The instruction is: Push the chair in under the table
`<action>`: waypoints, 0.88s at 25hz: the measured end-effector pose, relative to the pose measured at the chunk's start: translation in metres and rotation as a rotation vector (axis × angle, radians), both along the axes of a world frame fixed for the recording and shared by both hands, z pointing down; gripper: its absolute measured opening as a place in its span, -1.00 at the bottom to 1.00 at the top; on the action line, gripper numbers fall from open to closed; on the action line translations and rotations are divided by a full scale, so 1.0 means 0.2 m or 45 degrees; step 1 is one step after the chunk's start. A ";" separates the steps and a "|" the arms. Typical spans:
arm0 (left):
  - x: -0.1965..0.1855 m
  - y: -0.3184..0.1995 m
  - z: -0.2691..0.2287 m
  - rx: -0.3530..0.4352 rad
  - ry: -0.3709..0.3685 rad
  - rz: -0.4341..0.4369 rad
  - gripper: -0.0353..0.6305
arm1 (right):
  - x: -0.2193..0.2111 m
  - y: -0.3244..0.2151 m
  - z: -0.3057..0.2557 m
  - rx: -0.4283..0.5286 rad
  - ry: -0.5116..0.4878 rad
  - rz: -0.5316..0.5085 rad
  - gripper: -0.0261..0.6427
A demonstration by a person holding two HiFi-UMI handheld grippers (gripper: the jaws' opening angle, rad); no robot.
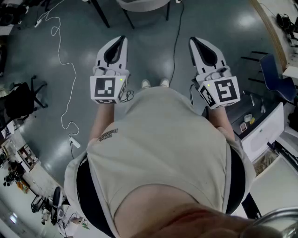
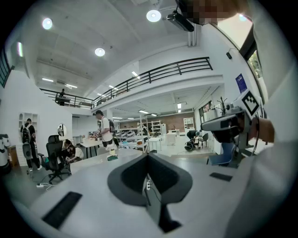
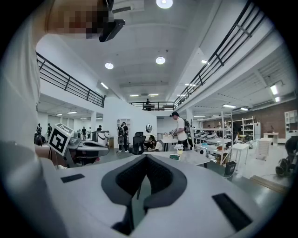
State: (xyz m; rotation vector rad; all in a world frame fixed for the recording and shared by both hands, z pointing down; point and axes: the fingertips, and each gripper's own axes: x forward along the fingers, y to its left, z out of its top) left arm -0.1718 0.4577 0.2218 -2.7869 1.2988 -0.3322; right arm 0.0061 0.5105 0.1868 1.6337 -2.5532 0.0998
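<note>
Chair (image 1: 142,4): taken to be the pale rounded seat on dark legs, cut off by the top edge of the head view. Only a sliver is shown, so this is not certain. It is stood on the grey floor (image 1: 139,60), ahead of the person's shoes (image 1: 153,83) and well apart from both grippers.

Left gripper (image 1: 123,38) and right gripper (image 1: 193,40) are held out side by side above the floor, roughly level and apart from each other. Left fingers (image 2: 128,176) are pressed together with nothing between them. Right fingers (image 3: 160,179) are likewise pressed together and empty. A marker cube (image 1: 106,88) is carried at the back of the left gripper, and a second cube (image 1: 221,92) on the right one.

A white cable (image 1: 65,69) is trailed over the floor at the left. A black cable (image 1: 176,46) is run down from the top edge between the grippers. A black office chair (image 1: 21,100) is seen near the floor's left edge and a blue chair (image 1: 274,76) near its right edge.

In the right gripper view a pale desk (image 3: 198,159) with small items on it is seen farther off, and a standing person (image 3: 179,130) is placed beside it.
</note>
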 end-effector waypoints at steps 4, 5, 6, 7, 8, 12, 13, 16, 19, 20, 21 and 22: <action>-0.03 0.00 -0.01 0.012 0.010 -0.021 -0.86 | -0.02 0.01 0.01 0.003 -0.003 -0.003 -0.89; -0.02 0.00 -0.01 0.010 0.011 -0.022 -0.86 | -0.01 0.01 0.01 0.004 -0.004 -0.003 -0.89; -0.02 0.01 -0.01 0.009 0.010 -0.021 -0.86 | -0.01 0.01 0.01 0.003 -0.005 -0.003 -0.89; -0.01 0.01 0.00 0.009 0.008 -0.018 -0.86 | 0.00 0.01 0.01 0.002 -0.006 -0.003 -0.89; 0.00 0.01 0.00 0.010 0.005 -0.015 -0.86 | 0.01 0.01 0.01 0.002 -0.006 -0.002 -0.89; 0.01 0.02 -0.01 0.008 0.000 -0.014 -0.86 | 0.02 0.02 0.01 0.005 -0.018 -0.001 -0.89; 0.02 0.03 -0.01 0.005 -0.001 -0.015 -0.86 | 0.03 0.02 0.01 0.005 -0.026 -0.002 -0.89; 0.06 0.05 0.00 0.004 -0.007 -0.018 -0.86 | 0.07 0.04 0.02 0.001 -0.041 -0.002 -0.89; 0.08 0.06 0.00 0.008 -0.012 -0.022 -0.86 | 0.09 0.05 0.02 0.003 -0.043 0.002 -0.89; 0.08 0.06 0.00 0.012 -0.017 -0.025 -0.86 | 0.10 0.05 0.03 0.004 -0.046 0.003 -0.89; 0.09 0.06 0.01 0.016 -0.027 -0.030 -0.86 | 0.11 0.05 0.03 0.005 -0.050 0.003 -0.89; 0.09 0.06 0.01 0.020 -0.037 -0.035 -0.86 | 0.11 0.05 0.03 0.005 -0.052 0.000 -0.89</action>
